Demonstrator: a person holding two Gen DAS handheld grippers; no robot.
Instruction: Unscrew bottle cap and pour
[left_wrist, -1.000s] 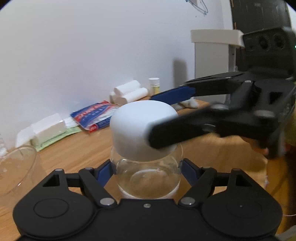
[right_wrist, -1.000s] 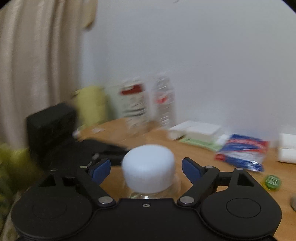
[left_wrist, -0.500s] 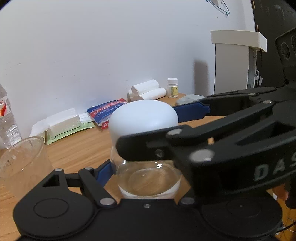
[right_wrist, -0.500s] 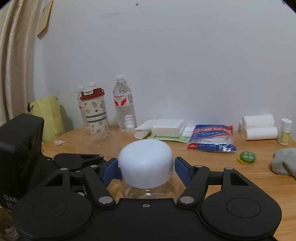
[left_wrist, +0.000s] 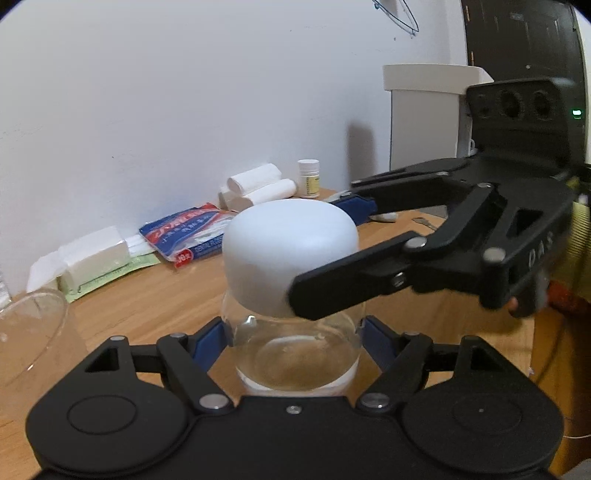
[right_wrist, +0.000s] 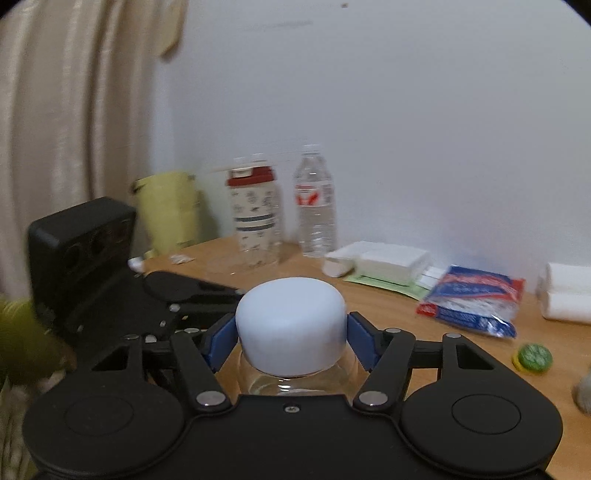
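Right wrist: hand-held gripper around cap

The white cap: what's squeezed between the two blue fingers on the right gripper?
The white cap itself. In the right wrist view the right gripper has its blue pads against both sides of it, atop the clear bottle.

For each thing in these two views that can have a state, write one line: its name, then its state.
white cap: on the jar, not yet off.
glass jar: upright, capped, a little clear liquid at the bottom.
left gripper: shut on the glass jar.
right gripper: shut on the white cap.
glass cup: upright, open, looks empty.
water bottle: upright, cap on.
pill bottle: upright, closed.
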